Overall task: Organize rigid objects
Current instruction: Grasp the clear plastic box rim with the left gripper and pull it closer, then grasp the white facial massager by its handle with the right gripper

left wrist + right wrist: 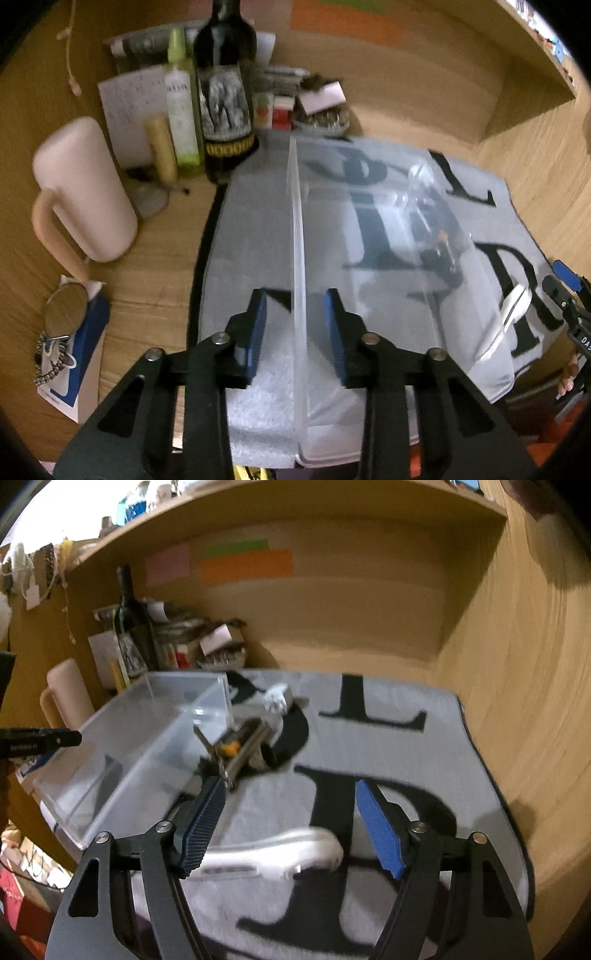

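Observation:
A clear plastic box [258, 229] stands on a grey mat with big black letters [388, 746]. My left gripper [295, 299] straddles the box's near wall [298, 221]; both blue pads stand a little off it, so it is open. Over a white curved handle-shaped object [280, 853] on the mat hovers my right gripper [290, 786], open, its pads clear of the object. Beside the box [147, 716] lie a metal tool with an orange part [236, 749], a dark short cylinder [267, 758] and a small white piece [277, 698].
A dark wine bottle [225, 92], a green bottle [181, 103] and a pale pink mug [85, 188] stand left of the box. A round mirror [66, 312] rests on a blue box. Wooden walls [517, 701] close the nook at the back and right.

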`<state>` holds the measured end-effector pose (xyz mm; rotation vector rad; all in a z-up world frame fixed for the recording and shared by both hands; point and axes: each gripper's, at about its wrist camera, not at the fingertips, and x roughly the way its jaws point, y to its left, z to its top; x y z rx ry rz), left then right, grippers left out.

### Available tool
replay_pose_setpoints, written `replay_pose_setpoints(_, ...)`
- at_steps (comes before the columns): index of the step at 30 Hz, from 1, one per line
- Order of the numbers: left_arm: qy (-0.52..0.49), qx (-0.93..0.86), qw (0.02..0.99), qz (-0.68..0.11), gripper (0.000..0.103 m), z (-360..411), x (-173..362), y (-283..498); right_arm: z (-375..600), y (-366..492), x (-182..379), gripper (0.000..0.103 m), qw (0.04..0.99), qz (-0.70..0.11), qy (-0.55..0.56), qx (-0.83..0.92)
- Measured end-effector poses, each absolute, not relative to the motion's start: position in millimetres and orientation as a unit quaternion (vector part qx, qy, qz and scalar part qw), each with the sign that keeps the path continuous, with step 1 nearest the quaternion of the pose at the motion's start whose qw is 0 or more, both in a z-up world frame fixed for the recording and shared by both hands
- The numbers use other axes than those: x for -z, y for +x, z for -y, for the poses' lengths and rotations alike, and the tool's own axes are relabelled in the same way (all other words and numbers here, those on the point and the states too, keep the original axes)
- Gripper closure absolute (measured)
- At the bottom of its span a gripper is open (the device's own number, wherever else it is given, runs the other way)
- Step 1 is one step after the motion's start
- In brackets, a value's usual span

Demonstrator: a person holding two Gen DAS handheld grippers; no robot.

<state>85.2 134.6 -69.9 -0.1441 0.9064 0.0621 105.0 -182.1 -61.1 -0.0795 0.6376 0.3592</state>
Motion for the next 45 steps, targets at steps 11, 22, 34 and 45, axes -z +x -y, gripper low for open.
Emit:
replay_pose_setpoints(11,-0.048,0.001,0.883,-0.468,0.091,-129.2,86.9,86.4,185.2,99.3,94.4,0.032,0.903,-0.395,-0.014,-0.169)
replay_pose_setpoints(22,-0.045,0.008,0.886,-0.462,0.092,-127.6,87.5,85.1,167.2,123.3,114.4,0.032,0.883,-0.434,0.016,-0.181)
replay_pose_setpoints(34,-0.048,0.005,0.886,-0.462,0.092,-128.4,88.8,84.8,134.0,162.6,134.1,0.038,0.878,-0.436,-0.024,-0.196)
replay_pose_setpoints(45,-0.026,0.0,0.893,-0.449,0.096,-121.8,85.2,83.0,153.6,164.4,126.9,0.068,0.889,-0.421,-0.017,-0.177)
